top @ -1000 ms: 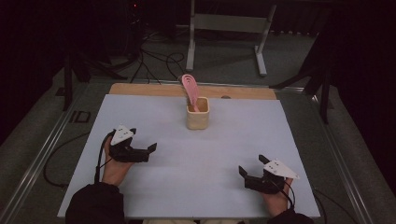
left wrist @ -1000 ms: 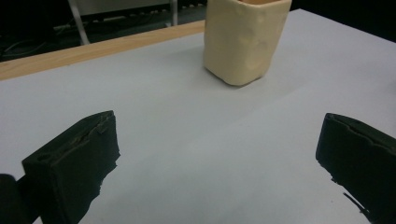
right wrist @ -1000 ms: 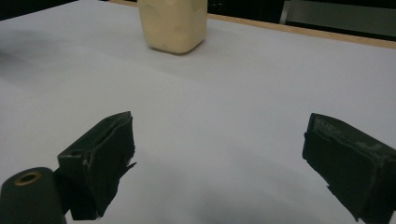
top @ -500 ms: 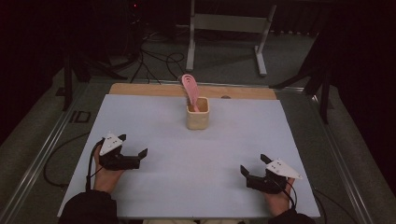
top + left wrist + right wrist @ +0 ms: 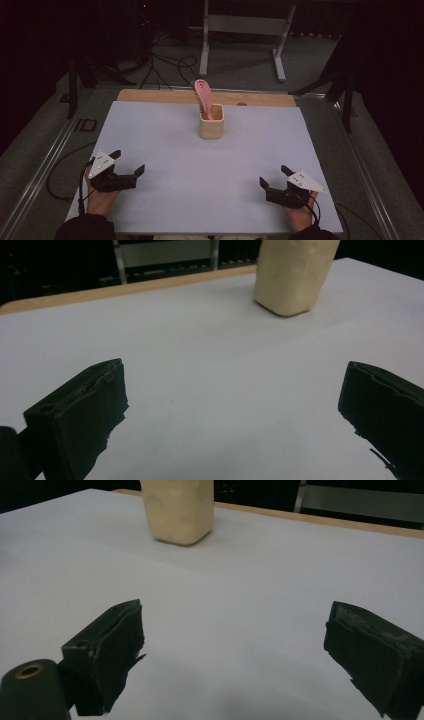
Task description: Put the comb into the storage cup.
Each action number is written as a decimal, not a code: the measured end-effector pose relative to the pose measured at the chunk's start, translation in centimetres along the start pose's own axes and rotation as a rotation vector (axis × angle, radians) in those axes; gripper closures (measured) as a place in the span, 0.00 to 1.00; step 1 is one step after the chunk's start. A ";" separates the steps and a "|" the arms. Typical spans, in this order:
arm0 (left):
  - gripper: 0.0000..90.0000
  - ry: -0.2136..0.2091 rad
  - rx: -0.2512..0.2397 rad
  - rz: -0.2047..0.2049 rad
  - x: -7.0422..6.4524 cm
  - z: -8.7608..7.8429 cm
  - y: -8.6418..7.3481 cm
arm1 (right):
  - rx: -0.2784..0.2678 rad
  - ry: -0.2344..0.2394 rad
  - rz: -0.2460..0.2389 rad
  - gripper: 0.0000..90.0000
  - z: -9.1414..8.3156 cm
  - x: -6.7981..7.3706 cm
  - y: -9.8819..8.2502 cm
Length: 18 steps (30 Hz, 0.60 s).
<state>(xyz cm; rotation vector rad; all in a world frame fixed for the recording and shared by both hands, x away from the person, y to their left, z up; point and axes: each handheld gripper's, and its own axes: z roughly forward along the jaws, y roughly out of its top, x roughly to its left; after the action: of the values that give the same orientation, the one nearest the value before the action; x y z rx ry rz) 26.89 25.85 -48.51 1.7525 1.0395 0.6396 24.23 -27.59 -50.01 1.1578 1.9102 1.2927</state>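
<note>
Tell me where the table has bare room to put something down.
Bare sheet lies between the left gripper and the right gripper, and on both sides of the cup. The only crowded spot is the cup itself, holding a pink spatula.

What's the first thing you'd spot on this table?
A cream-coloured square cup stands alone toward the far middle of the pale grey table top, with a pink slotted spatula sticking up out of it and leaning to the left. Down at the near edge, the left gripper and the right gripper rest on the table with jaws spread wide, holding nothing.
</note>
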 end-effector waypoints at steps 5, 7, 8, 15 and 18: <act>0.00 0.029 -0.023 0.025 0.0 -0.7 -0.5 | -0.011 -0.010 0.011 0.10 -0.4 -0.3 0.0; 0.00 0.034 -0.041 0.028 -0.1 -0.9 -0.6 | -0.016 -0.013 0.017 0.10 -0.5 -0.5 0.0; 0.00 0.036 -0.050 0.028 -0.1 -1.0 -0.6 | -0.020 -0.017 0.016 0.10 -0.5 -0.7 -0.1; 0.00 0.043 -0.080 0.053 -0.8 -1.1 -0.6 | -0.033 -0.019 0.027 0.10 -0.4 -1.6 -0.2; 0.00 0.031 -0.079 0.060 -1.2 -0.9 -0.6 | -0.037 -0.015 0.027 0.10 -0.2 -1.7 -0.1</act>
<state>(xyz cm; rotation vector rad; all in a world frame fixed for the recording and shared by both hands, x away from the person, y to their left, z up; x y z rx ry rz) 25.34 25.37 -48.66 1.7151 0.9729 0.7378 24.79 -29.20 -50.08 1.1755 1.8583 1.3243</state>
